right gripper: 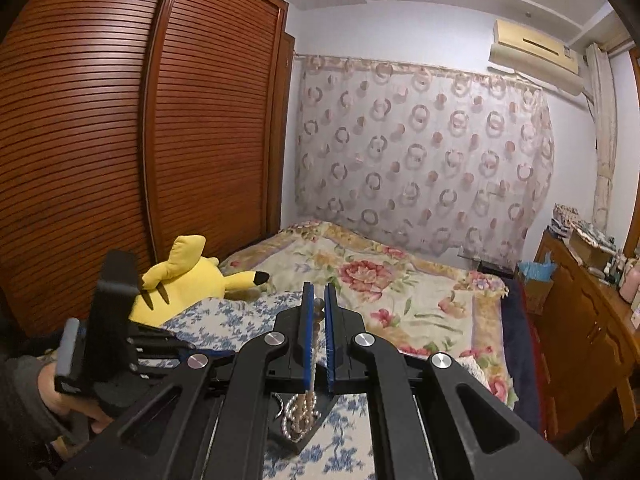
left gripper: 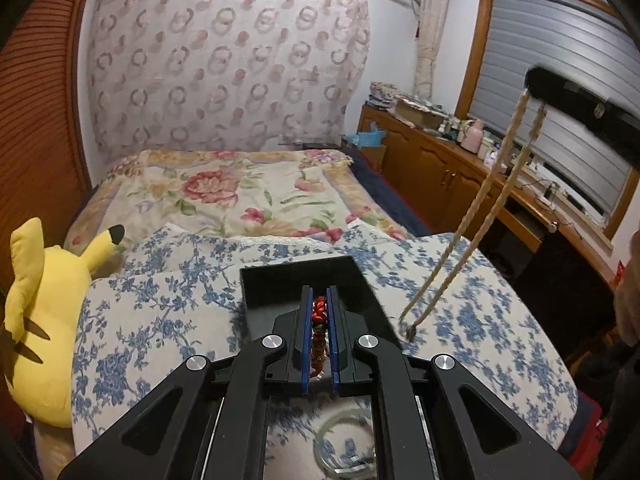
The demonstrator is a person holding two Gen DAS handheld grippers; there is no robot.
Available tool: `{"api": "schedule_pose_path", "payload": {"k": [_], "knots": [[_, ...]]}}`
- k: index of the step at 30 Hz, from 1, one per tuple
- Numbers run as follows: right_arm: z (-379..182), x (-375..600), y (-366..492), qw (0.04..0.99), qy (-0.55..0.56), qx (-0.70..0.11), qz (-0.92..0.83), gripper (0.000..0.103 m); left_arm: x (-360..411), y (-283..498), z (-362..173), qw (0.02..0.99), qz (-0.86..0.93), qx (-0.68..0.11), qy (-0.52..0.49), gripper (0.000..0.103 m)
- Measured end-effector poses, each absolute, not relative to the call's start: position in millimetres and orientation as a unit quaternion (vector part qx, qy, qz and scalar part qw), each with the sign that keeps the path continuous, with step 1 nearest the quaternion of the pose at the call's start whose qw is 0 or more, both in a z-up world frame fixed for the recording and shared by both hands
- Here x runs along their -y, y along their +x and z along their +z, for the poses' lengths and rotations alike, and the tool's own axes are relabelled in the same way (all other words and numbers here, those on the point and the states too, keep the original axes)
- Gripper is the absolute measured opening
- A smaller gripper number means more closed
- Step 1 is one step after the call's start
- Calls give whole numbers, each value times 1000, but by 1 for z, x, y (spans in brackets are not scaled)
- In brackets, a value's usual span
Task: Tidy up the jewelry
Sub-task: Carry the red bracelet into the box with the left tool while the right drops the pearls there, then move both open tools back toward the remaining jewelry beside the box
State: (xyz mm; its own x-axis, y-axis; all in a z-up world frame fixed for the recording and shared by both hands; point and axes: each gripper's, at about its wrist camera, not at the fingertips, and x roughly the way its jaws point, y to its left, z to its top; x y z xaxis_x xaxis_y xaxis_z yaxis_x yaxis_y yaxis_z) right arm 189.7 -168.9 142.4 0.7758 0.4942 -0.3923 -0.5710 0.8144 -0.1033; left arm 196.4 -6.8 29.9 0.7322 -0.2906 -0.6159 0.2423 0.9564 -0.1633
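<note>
The left gripper (left gripper: 320, 312) pinched a red beaded bracelet (left gripper: 319, 326) over the black tray (left gripper: 280, 280) — at two o'clock, the right gripper (right gripper: 319, 300) clamped a pearl necklace (right gripper: 298, 416).

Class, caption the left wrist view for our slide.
Left hand-held gripper shut on red bracelet above black tray; pearl necklace dangles right.

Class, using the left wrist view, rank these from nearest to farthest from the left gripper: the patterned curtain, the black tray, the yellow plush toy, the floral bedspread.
1. Black tray: directly under the left gripper, ahead of its fingertips.
2. Yellow plush toy: off to the left, on the bed's edge.
3. Floral bedspread: ahead, beyond the blue-patterned pillows.
4. Patterned curtain: on the far wall.
</note>
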Motion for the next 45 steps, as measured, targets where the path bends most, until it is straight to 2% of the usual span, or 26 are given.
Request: {"api": "schedule_pose_path", "payload": {"k": [13,15,17,20,23,25,27,28,29,30,36,43,45], "knots": [[99,134,248,927,-138,-228,263,6,4,240,2,926,-119,-356,-32,7],[85,131,256,923,-137,-244,265,6,3,241,0,926,-117,-358,-31,20],[70,128,260,920,-143,-255,261,6,1,239,-1,928,-113,-355,-31,28],[51,126,267,914,-141,-276,261,6,-1,233,1,931,-107,-349,-28,36],[35,125,272,910,-135,-296,258,7,-6,225,3,934,-104,-341,-33,54],[28,124,274,907,-134,-304,259,7,-9,220,4,935,-100,-339,-33,58],[24,127,272,907,-134,-306,257,16,-11,214,4,936,-98,-337,-33,69],[23,129,271,908,-130,-304,257,30,-12,211,4,937,-99,-335,-33,71],[24,132,269,909,-126,-300,259,37,-13,207,4,937,-98,-333,-32,74],[24,134,267,909,-124,-300,260,37,-13,204,3,938,-97,-332,-30,79],[18,154,237,908,-114,-296,275,37,-17,182,1,941,-92,-325,-23,94],[-5,175,188,897,-112,-308,296,38,-18,156,-11,939,-99,-330,-13,95],[-13,179,175,894,-113,-311,301,44,-17,147,-18,936,-100,-336,-12,95]]}}
